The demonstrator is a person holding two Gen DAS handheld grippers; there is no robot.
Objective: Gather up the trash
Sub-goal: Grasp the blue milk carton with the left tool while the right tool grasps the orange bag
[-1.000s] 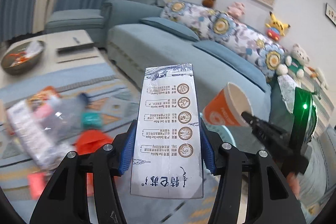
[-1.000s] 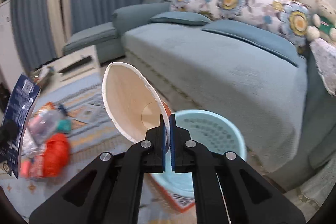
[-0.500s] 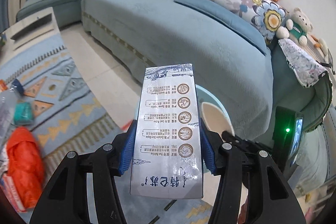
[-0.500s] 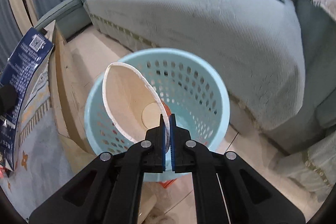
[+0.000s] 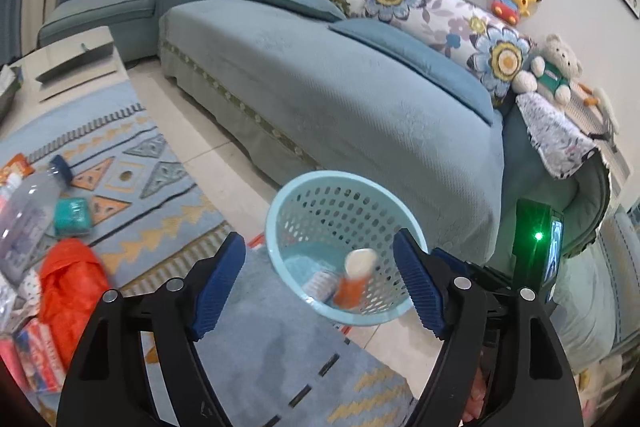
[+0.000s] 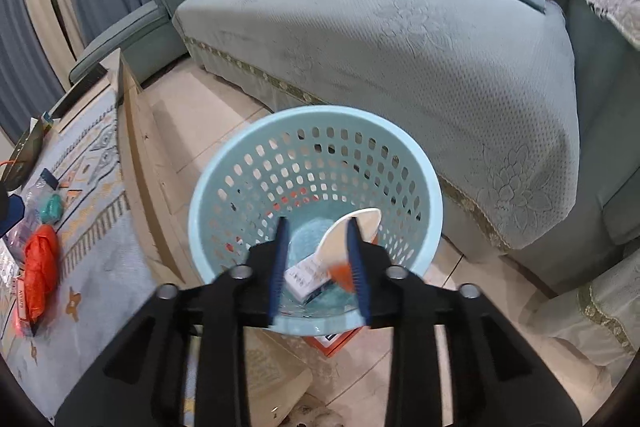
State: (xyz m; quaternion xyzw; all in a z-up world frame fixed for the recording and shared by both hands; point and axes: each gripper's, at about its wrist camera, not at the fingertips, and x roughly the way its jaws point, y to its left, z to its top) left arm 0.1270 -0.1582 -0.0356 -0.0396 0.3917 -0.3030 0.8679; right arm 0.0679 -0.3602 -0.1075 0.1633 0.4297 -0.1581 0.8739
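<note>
Both grippers' fingers have just sprung open, empty, dropping the orange paper cup [image 5: 354, 281] and printed box [image 6: 306, 277] into the pale-blue perforated basket [image 5: 280, 199]; next I fetch rug litter at nine o'clock.

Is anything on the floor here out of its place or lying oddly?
Yes. A clear plastic bottle lies on its side on the patterned blue rug, beside a crumpled orange plastic bag and a small teal packet: uncollected litter.

Each camera rode on a handheld gripper and looked forward and down along its fingers. The left view stood farther back, facing the basket [image 5: 280, 207] and sofa [image 5: 340, 99]. The right view hung close above that basket [image 6: 208, 195]. Both shared basket, sofa and rug [image 5: 132, 163].
</note>
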